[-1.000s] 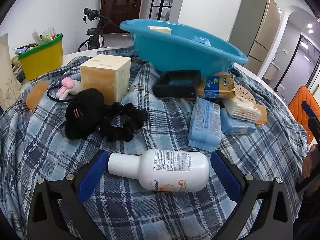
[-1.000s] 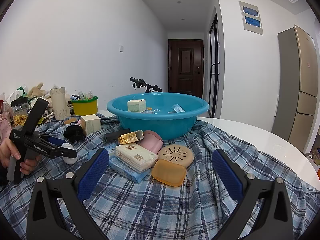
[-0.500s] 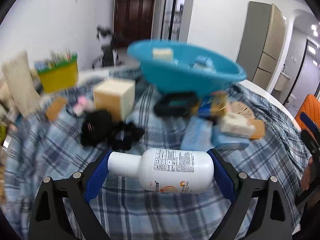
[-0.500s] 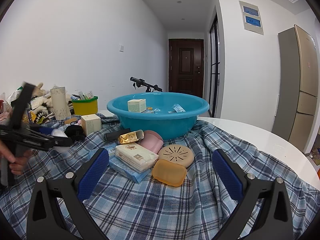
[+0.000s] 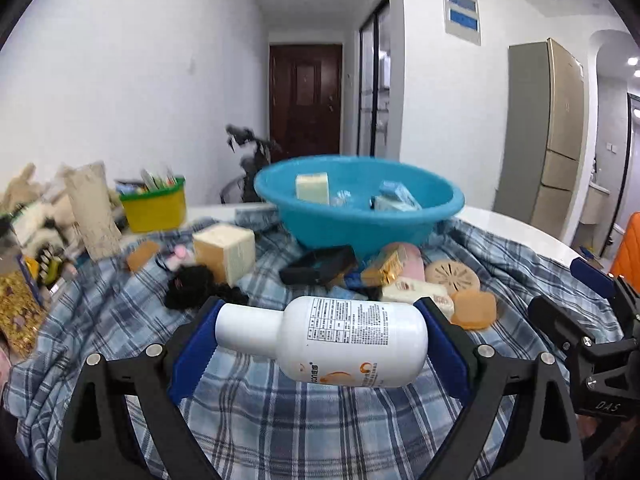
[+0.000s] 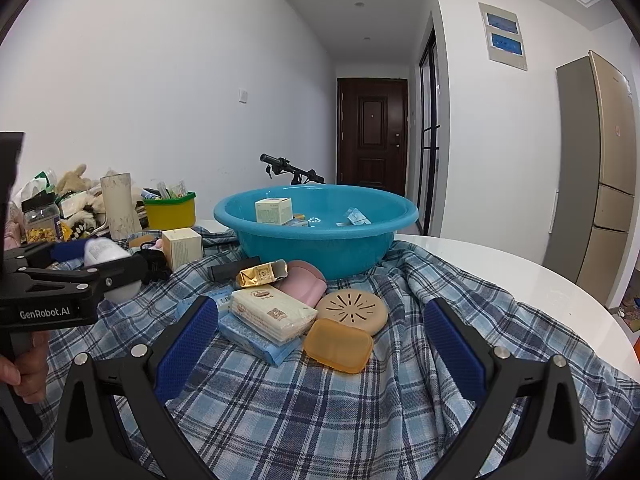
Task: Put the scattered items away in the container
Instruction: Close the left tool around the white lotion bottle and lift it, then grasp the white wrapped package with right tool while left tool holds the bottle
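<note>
Clamping a white bottle sideways between its blue pads, the left gripper holds it clear above the blue plaid cloth, cap end toward the left pad and base against the right one. Beyond it stands the blue basin, with a cream box and a light blue packet already inside. On the cloth in front of the basin lie a black tray, a gold packet, a round beige soap lid, an orange soap dish, a cream cube box and a black scrunchie. The right gripper hangs with its jaws spread wide and nothing between them, low over the cloth, facing a tissue pack stacked on a blue pack, just beside the orange dish and touching it.
</note>
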A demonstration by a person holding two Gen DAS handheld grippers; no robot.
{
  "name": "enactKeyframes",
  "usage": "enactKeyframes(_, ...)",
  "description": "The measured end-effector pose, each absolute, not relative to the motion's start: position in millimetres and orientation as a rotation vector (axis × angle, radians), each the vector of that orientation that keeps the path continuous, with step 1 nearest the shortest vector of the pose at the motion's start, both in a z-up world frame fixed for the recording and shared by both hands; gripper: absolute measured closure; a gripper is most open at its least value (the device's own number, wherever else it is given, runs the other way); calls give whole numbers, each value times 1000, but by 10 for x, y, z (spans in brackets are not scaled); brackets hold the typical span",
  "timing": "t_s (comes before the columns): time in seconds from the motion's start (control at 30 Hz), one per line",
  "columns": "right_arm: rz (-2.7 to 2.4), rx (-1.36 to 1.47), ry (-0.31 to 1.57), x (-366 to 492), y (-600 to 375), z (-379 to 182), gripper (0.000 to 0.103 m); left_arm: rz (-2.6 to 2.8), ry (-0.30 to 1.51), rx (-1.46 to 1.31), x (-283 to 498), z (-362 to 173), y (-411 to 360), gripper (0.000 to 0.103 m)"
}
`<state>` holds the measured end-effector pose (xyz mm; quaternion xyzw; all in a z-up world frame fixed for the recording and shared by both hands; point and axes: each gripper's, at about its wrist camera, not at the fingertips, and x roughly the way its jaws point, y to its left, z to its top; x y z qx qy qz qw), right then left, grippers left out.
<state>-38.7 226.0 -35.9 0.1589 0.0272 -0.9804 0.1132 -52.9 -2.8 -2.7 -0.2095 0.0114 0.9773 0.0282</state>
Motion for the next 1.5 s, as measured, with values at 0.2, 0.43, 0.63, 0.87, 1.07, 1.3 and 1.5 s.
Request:
enactKeyframes(0.2,-2879,473,83,-391,2273,-371,1,3106,1,-427,-332,29,-91,8)
enactKeyframes(0.43,-2871,492,97,-407,2264,-383,0,3137,49,-449,-357,-93,-99,8)
enactKeyframes(0.63,-2812,594,134,-476,2202,-428,1,3130,27,-475,-392,-108,-133,8)
enactKeyframes(0.87,-2704,781,102,-708,2147,-376,1,3114,3,-516,-441,-142,-146,8)
enactKeyframes(1.07,-2551,961,136,-1107,2008,-301,0,3111,-60,-524,-460,-148,-220,8)
enactKeyframes(1.3,-2346,997,447,-1466,1644,-511,1,3110,-7,-493,-423,-143,-153,8)
enactKeyframes(1.5,-2273,1078,421,-1706,1628,-687,13,3118,-7,-485,-407,-135,-147,8)
